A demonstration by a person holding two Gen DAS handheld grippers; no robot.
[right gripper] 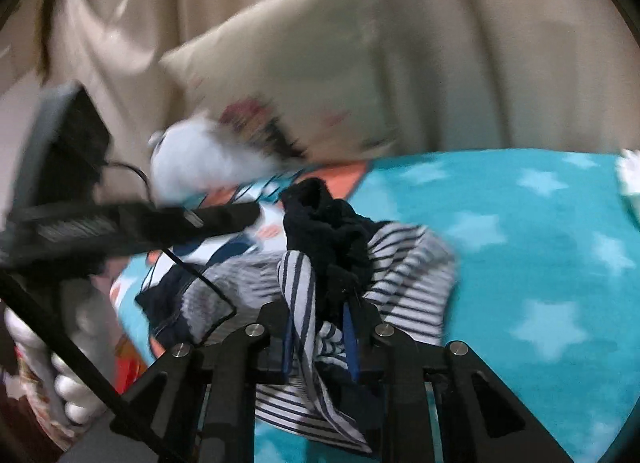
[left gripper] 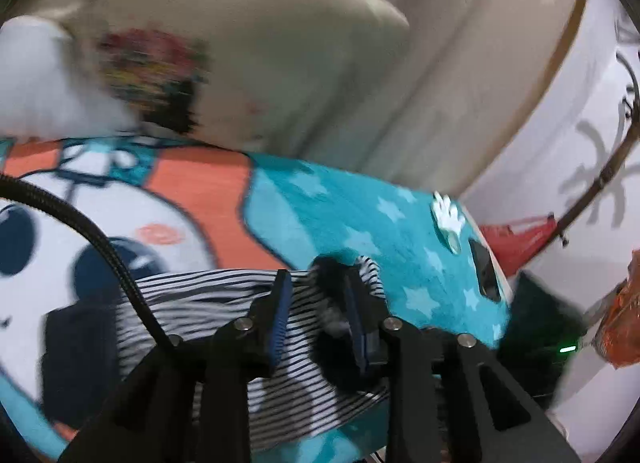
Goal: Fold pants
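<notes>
Striped pants (right gripper: 404, 279), navy-cuffed, are pinched in both tongs: the right tongs (right gripper: 318, 329) clench a bunched fold, and the left tongs (left gripper: 316, 303) seemingly grip the dark hem through blur. Beyond spreads a teal starred blanket (right gripper: 540, 231), then a beige pillow (left gripper: 248, 43).

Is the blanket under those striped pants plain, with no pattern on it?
No. The blanket under the striped pants is turquoise with pale stars scattered across it.
</notes>
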